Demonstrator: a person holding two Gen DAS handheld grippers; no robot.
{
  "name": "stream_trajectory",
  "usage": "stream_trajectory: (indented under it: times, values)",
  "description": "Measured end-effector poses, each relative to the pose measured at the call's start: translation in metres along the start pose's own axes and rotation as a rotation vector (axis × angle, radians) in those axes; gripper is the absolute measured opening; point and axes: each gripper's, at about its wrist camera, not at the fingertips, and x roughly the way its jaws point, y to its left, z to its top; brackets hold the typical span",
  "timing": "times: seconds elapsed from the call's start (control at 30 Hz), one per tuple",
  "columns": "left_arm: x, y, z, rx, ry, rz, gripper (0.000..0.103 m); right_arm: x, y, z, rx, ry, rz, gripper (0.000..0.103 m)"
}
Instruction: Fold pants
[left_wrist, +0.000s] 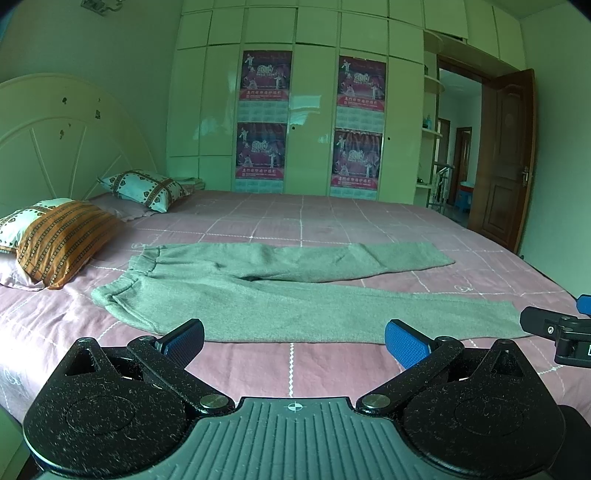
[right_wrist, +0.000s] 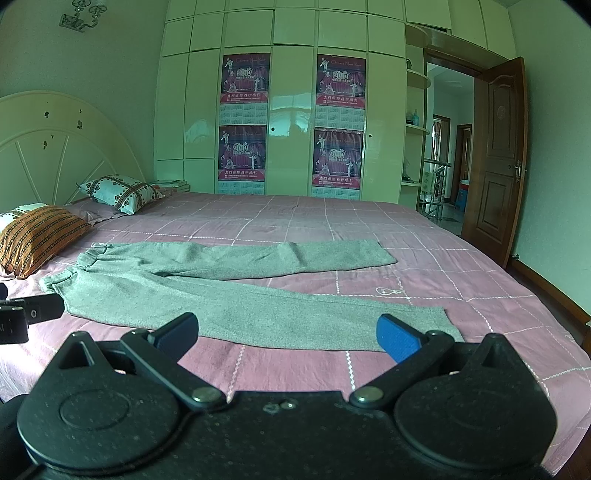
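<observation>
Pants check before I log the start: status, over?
Left gripper open, right gripper open, both empty. Grey pants flat on bed, legs splayed, unfolded. Nothing on them.

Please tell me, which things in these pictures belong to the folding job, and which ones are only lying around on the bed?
For the job:
- grey pants, spread flat and unfolded on the bed
- left gripper, open
- right gripper, open

Only lying around:
- orange striped pillow
- white patterned pillow
- pink checked bedsheet
- posters on the wardrobe
</observation>
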Motion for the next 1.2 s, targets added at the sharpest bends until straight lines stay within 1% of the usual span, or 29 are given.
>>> stream_trajectory:
  times: [1.2]
  values:
    - [0.0041,0.0029,-0.0047,0.001,0.011,0.005,0.103,-0.0008,-0.0009,0.0036,0.002,0.000,0.000,0.097]
